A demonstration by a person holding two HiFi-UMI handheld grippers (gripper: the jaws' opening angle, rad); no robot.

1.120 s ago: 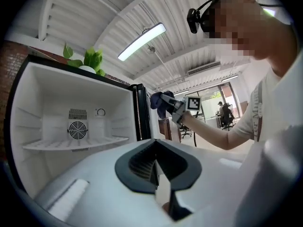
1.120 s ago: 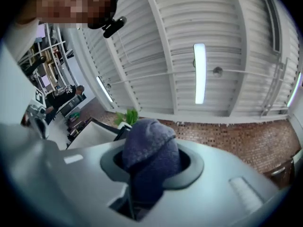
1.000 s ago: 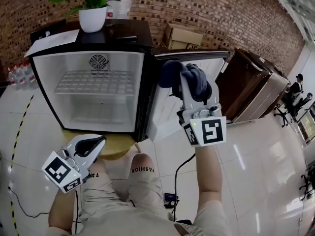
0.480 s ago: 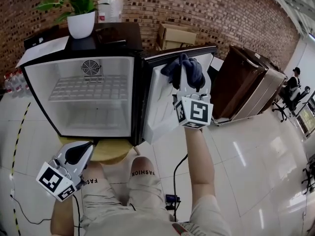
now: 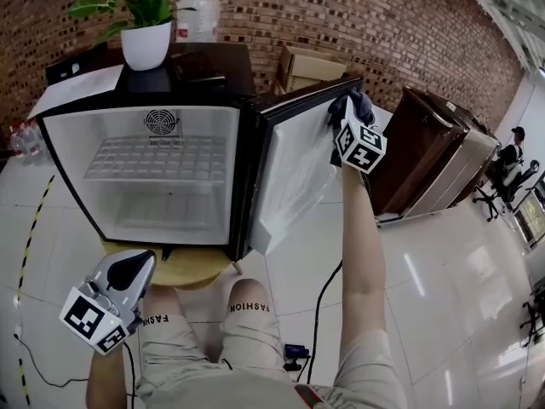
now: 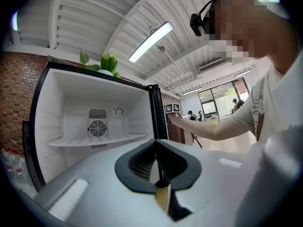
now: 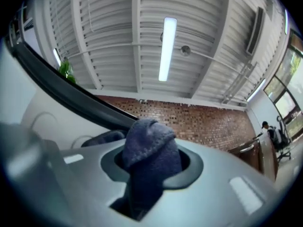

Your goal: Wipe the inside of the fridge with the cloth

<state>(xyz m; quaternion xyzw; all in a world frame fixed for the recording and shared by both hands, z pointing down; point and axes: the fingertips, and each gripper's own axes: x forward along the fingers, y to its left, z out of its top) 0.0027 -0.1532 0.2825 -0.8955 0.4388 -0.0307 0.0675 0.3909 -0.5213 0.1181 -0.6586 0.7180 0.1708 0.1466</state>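
Right gripper at the fridge door's top corner with the cloth; door-wipe step, cabinet left to do.

The right gripper (image 5: pixel 347 119) is clamped on a dark blue cloth (image 7: pixel 149 148), a bunched wad poking out past the jaws. It is held up at the top outer corner of the open fridge door (image 5: pixel 294 169), with the cloth at or right beside the door's upper edge; I can't confirm contact. The left gripper (image 5: pixel 136 267) is closed on nothing and sits low, below the fridge (image 5: pixel 247 177) at its lower left corner. It points at the open cabinet, well apart from the cloth. The cabinet is bare apart from a wire shelf (image 5: pixel 157 156). My read is that the door's inner face is being wiped. The next move calls for pressing the wad flat on the liner and dragging it down from that corner without pushing the door shut, then going into the cabinet above and below the shelf.
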